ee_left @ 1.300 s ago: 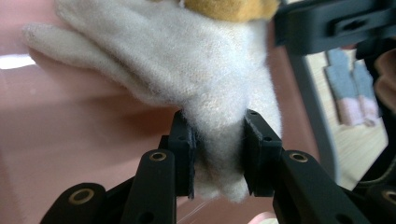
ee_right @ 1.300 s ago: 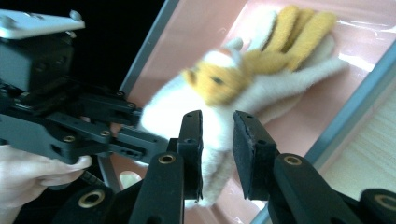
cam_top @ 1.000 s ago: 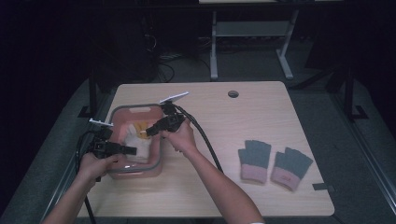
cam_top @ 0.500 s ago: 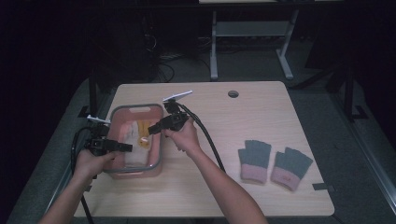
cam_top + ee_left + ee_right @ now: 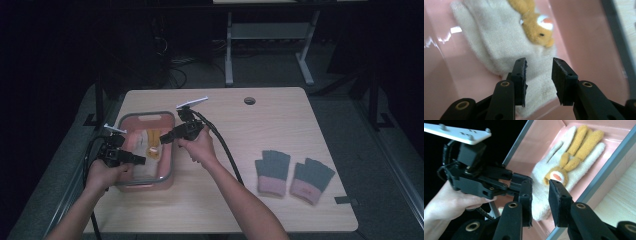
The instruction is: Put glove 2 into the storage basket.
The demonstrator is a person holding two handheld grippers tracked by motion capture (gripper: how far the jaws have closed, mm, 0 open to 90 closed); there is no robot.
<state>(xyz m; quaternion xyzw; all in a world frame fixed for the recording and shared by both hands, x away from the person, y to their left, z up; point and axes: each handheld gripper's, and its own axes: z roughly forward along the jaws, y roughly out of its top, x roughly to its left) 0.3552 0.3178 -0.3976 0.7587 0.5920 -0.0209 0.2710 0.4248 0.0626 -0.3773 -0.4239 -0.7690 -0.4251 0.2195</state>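
On the wooden counter (image 5: 225, 200) a pink bin (image 5: 125, 123) with a grey rim sits toward nine o'clock, and both of the person's hands work over it. Lying flat on the bin floor is a cream glove (image 5: 496, 47) with orange-yellow fingers and a small orange animal face (image 5: 539, 32) sewn on the back; in the right gripper view the glove (image 5: 554, 177) stretches from its cuff near the tongs out to fingertips pointing toward one o'clock. The left tongs (image 5: 539, 75) hang low just over the cuff end of the glove with their jaws apart, the cream knit visible in the gap between them; whether the pads actually touch the cloth I cannot tell. From above, the left tongs (image 5: 134, 160) point toward three o'clock into the bin from its nine o'clock side. The right tongs (image 5: 163, 141) reach in from the bin's three o'clock rim, pointing toward nine o'clock, and their jaws are also apart with nothing between them (image 5: 541, 200), poised above the glove's wrist part, close beside the left tongs. Well apart, toward four o'clock on the counter, lies a pair of dark grey fingerless gloves (image 5: 294, 172) with pink cuffs, side by side
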